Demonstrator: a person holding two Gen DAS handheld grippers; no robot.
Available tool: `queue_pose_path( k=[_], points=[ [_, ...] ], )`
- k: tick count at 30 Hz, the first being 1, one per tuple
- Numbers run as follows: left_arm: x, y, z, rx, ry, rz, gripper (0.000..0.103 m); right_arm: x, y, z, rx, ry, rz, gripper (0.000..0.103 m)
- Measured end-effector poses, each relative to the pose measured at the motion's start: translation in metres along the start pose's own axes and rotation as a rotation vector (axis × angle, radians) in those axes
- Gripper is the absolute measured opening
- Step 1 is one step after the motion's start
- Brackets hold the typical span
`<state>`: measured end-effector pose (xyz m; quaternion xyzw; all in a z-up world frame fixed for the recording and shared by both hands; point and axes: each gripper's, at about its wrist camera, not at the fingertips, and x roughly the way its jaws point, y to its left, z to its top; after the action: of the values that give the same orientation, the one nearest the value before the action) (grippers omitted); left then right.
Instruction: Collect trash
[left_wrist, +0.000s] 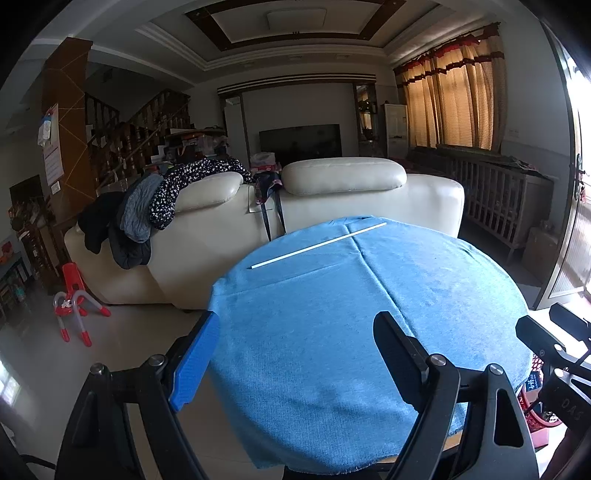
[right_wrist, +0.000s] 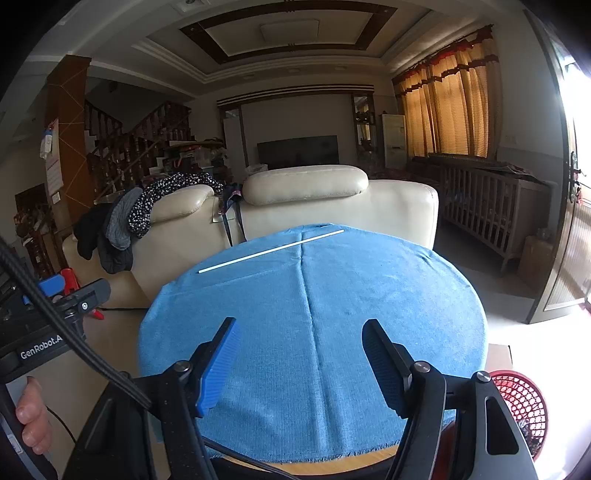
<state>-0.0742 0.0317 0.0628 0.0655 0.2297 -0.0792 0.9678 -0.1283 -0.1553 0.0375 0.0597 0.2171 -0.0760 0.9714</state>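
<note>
Tabletop: a round tabletop (right_wrist: 424, 295) under a blue cloth (left_wrist: 332, 332) whose raw edge hangs over the near rim; a crease runs down the cloth from the far edge toward the near edge.

Trash: the one loose thing on the cloth is a thin white stick (left_wrist: 319, 245), perhaps a straw. It lies flat and slantwise near the far edge, crossing the crease, one end toward the far-left rim. Nothing touches it.

Left gripper: the left gripper (left_wrist: 295, 354) hovers over the near-left edge, jaws wide apart with only cloth between them, nothing held. I judge the wide gap is kept ready for a reach.

Right gripper: the right gripper (right_wrist: 301, 360) hangs above the near edge, roughly in line with the crease, jaws parted and empty. Both point at the stick, well short of it.

Container: a red mesh basket (right_wrist: 524, 402) sits below the tabletop's near-right edge, beside the right gripper. Something dark shows low inside it; what it is I cannot tell. Placed there, it probably serves as the bin, an easy drop off the rim.

Hand: the person's fingers (right_wrist: 31, 417) wrap the left gripper's handle at the right-wrist view's left margin.

Next, as a judgement: a flat, thin stick leaves little to pinch, so the jaws would need to straddle it crosswise and close low.
</note>
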Motion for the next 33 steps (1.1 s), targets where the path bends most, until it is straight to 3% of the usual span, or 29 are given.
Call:
queue_pose_path(
  k=[33],
  points=[
    [-0.0019, 0.0019, -0.0024, -0.010, -0.001, 0.007, 0.086, -0.0013, -0.0004, -0.0022, 0.007, -0.002, -0.010, 0.072]
  ],
)
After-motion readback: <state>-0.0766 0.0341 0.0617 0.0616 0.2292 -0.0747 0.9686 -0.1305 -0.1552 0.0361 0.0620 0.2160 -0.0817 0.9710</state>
